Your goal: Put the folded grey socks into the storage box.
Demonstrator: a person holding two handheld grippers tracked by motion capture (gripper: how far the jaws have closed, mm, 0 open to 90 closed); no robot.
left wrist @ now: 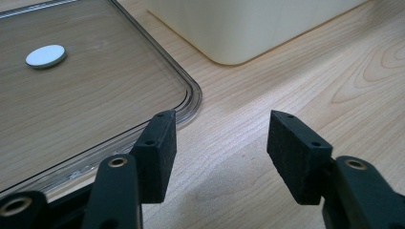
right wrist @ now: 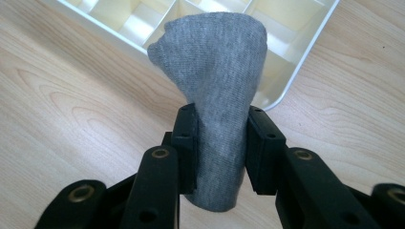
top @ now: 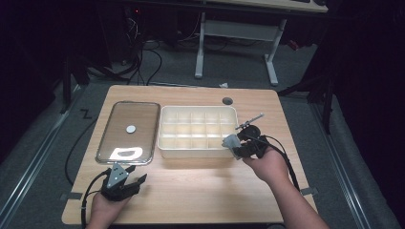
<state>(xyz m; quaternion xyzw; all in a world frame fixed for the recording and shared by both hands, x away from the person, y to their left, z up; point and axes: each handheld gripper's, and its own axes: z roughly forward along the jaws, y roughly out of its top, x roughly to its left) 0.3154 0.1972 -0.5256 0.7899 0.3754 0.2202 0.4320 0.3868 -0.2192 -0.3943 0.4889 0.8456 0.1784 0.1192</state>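
The right gripper (right wrist: 216, 143) has its fingers (right wrist: 187, 143) clamped on a rolled grey sock (right wrist: 215, 81), held above the bench (top: 200, 186) just off the front right corner of the cream divided box (top: 198, 128), toward the bench's right edge. The left gripper (left wrist: 219, 148) rests near the front left corner of the bench, its fingers (left wrist: 157, 152) spread apart with nothing between them, by the near corner of the clear lid (top: 129, 131), which lies flat left of the box with a white round sticker (left wrist: 46, 56) on it.
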